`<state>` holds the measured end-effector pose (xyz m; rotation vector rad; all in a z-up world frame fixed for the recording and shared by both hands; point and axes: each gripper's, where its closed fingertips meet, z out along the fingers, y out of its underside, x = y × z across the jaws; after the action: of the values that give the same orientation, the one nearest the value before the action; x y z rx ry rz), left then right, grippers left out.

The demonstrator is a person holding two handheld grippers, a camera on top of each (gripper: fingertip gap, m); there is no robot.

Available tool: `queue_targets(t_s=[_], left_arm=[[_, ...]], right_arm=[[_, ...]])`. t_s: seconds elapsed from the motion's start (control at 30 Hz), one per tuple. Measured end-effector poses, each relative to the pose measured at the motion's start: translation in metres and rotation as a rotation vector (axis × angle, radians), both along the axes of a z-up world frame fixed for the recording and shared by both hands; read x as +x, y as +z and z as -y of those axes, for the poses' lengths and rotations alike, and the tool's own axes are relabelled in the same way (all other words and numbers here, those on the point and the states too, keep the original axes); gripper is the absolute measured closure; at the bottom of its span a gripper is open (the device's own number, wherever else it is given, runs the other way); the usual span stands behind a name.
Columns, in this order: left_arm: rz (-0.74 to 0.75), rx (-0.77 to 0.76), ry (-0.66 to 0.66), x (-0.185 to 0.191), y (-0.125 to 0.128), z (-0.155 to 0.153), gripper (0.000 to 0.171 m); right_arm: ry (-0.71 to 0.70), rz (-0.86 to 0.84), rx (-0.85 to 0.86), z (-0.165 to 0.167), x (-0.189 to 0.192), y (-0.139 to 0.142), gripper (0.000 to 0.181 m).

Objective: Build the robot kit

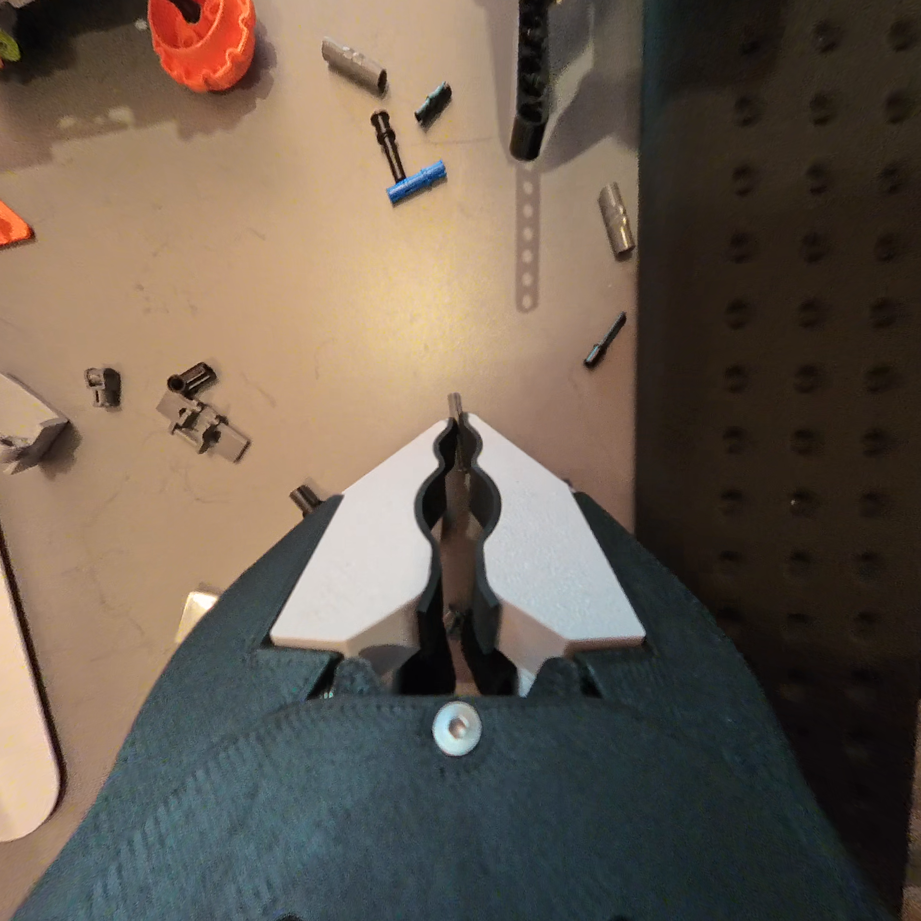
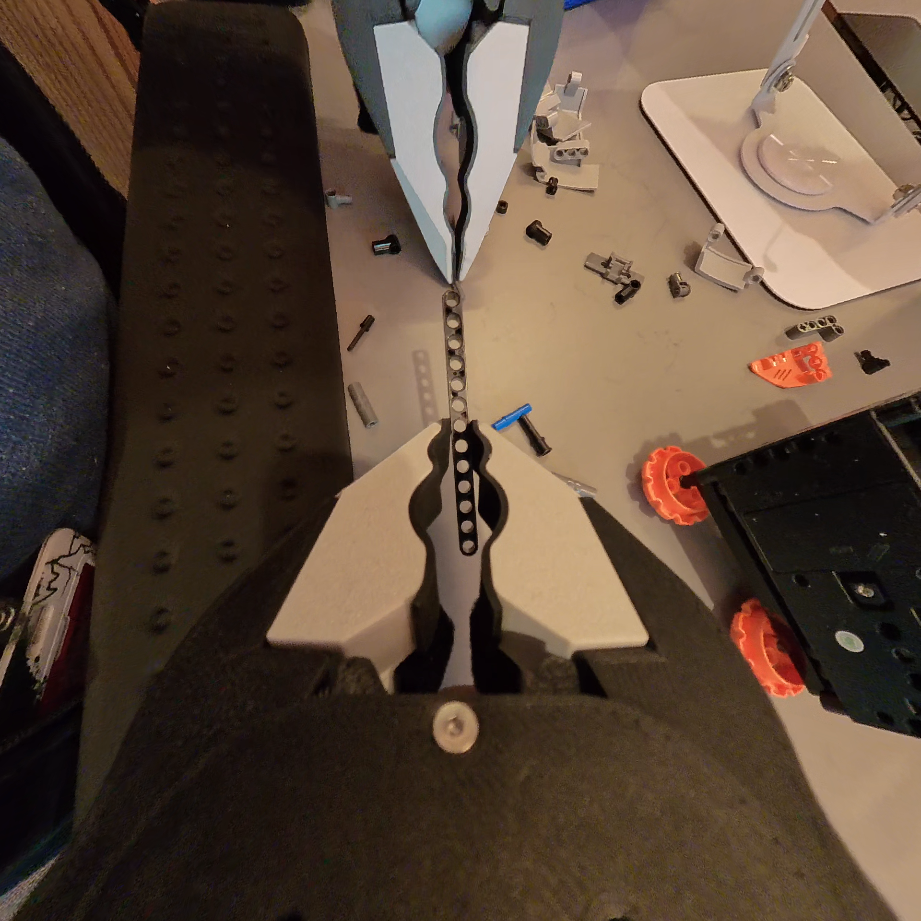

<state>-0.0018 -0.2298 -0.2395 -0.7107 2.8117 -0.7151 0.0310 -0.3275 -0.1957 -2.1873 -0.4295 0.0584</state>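
My left gripper is shut on a small grey pin; the pin's end pokes out past the fingertips, above the tan table. My right gripper is shut on a long black beam with a row of holes, held above the table and pointing forward. In the right wrist view the left gripper points toward me with its tips just beyond the beam's far end. In the left wrist view the beam hangs at the top, well apart from the pin, with its shadow on the table.
A black studded board lies along one side. Loose parts lie scattered: a blue pin, grey sleeves, a black pin, grey connectors. A black block with orange wheels and a white stand base are at the right. The tips of one gripper are about 12 cm away from the tips of the other.
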Motion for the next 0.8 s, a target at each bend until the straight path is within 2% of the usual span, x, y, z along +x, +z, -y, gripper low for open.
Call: queue_targets(t_s=[0.13,0.27,0.47,0.73,0.8], left_arm=[[0.03,-0.062,0.092,0.007,0.003,0.008,0.171],[0.057,-0.219,0.234,0.017,0.015,0.023,0.171],[0.104,-0.394,0.326,0.028,0.033,0.037,0.171],[0.154,-0.531,0.303,0.029,0.054,0.051,0.171],[0.145,-0.527,0.305,0.03,0.052,0.052,0.171]], right_arm=[[-0.026,-0.031,0.014,-0.002,0.005,0.003,0.176],[-0.07,-0.081,0.036,-0.003,0.013,0.01,0.176],[-0.108,-0.2,0.081,-0.006,0.019,0.02,0.177],[-0.082,-0.284,0.033,-0.007,0.017,0.014,0.176],[-0.083,-0.294,0.018,-0.005,0.018,0.012,0.176]])
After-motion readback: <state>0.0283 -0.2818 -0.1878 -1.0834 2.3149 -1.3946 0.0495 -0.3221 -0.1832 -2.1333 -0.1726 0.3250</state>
